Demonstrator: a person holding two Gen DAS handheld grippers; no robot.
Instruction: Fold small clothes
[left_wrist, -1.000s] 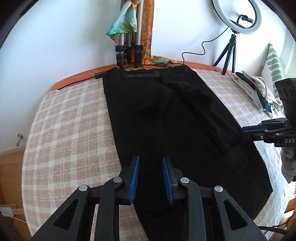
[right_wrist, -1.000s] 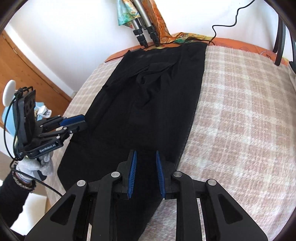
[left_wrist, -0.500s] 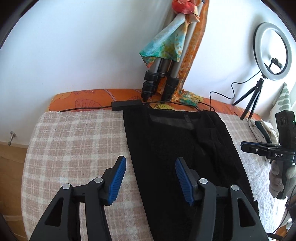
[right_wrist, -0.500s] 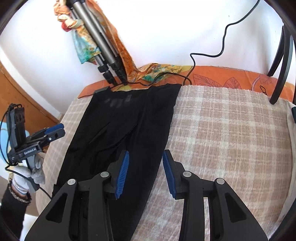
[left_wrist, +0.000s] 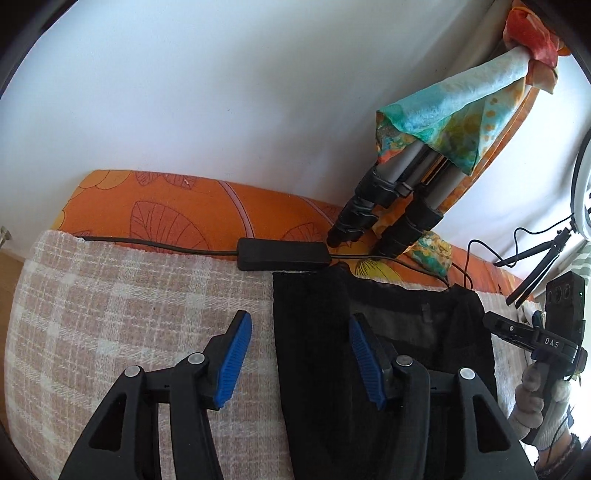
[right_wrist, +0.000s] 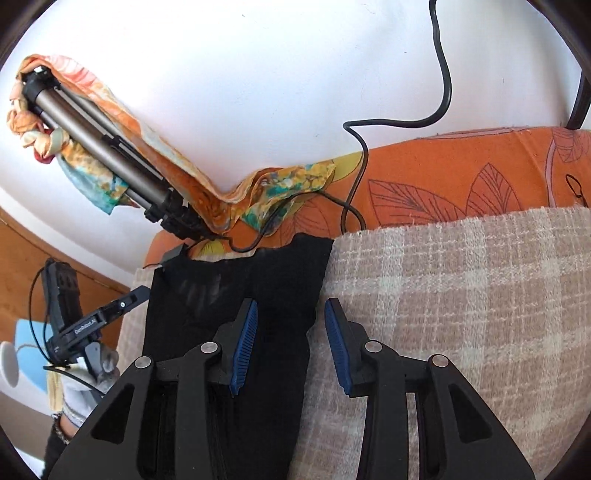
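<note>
A black garment (left_wrist: 413, 332) lies flat on the plaid blanket (left_wrist: 110, 314), its waistband end toward the wall. My left gripper (left_wrist: 301, 358) is open and empty, its jaws straddling the garment's left edge near the top corner. My right gripper (right_wrist: 290, 350) is open and empty, its jaws straddling the garment's (right_wrist: 236, 295) right edge near the other top corner. Each gripper shows in the other's view, the right one (left_wrist: 517, 332) at the right, the left one (right_wrist: 122, 306) at the left.
A tripod (left_wrist: 399, 206) draped with a colourful scarf (left_wrist: 443, 122) stands at the wall just past the garment. A black power adapter (left_wrist: 282, 254) and cables lie on the orange sheet (left_wrist: 166, 218). A ring light stand (left_wrist: 543, 266) is at the far right.
Both grippers moved forward along the garment from its lower part to the waistband end near the wall. Both opened wider, the left one most.
</note>
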